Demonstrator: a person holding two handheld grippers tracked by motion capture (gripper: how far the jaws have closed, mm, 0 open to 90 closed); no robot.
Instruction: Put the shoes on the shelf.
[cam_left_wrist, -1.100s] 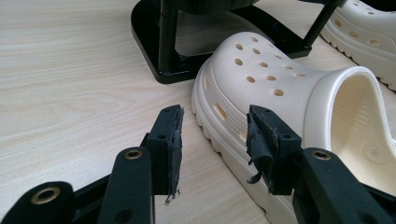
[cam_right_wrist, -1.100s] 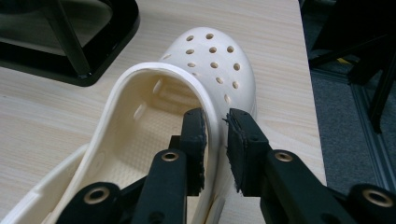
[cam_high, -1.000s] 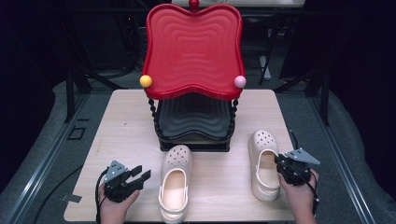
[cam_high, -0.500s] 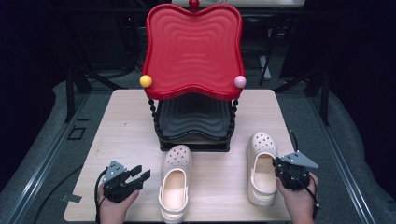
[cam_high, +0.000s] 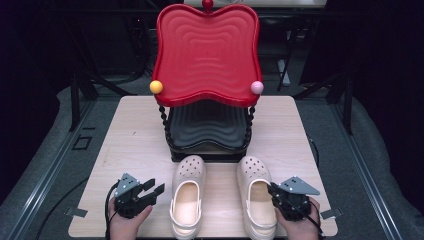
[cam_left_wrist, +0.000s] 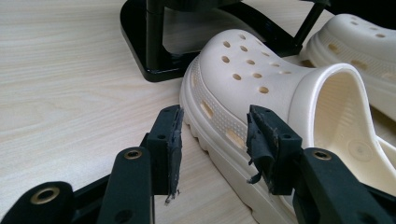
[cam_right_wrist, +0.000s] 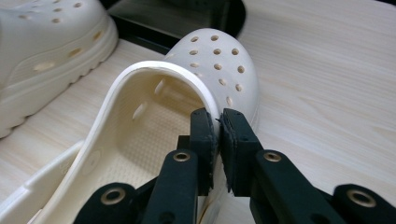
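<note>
**Dark room, wood table: right clog pinched, left clog not yet gripped**

Table (cam_high: 135, 140) is light wood, dark room all round. A two-tier rack sits at the far middle: red tray (cam_high: 207, 55) on top, black tray (cam_high: 207, 127) below.

Two cream clogs lie side by side in front of the rack, toes toward it.

Right gripper (cam_right_wrist: 218, 140): jaws have just been closing, and they now clamp the side wall of the right clog (cam_right_wrist: 187, 93) at the rim of its opening, one pad inside the shoe, one outside. The rest of the clog runs ahead of the jaws; its toe is almost at the rack base. The sole looks to be on the table, though I can't tell if it's unweighted.

Left gripper (cam_left_wrist: 212, 144): jaws spread, nothing between the pads. The left clog (cam_left_wrist: 261, 93) is just ahead, with its outer side edge lined up with the gap. Not touching.

My read: this is the grasp step, with the shoes likely headed for the rack. Right grip is done. Next move likely needs the left gripper to ease forward over the clog's wall and close, or the right to lift. The thin wall grip means the clog may swing, so the lift should be slow, and the toe must clear the black tray's front lip.
</note>
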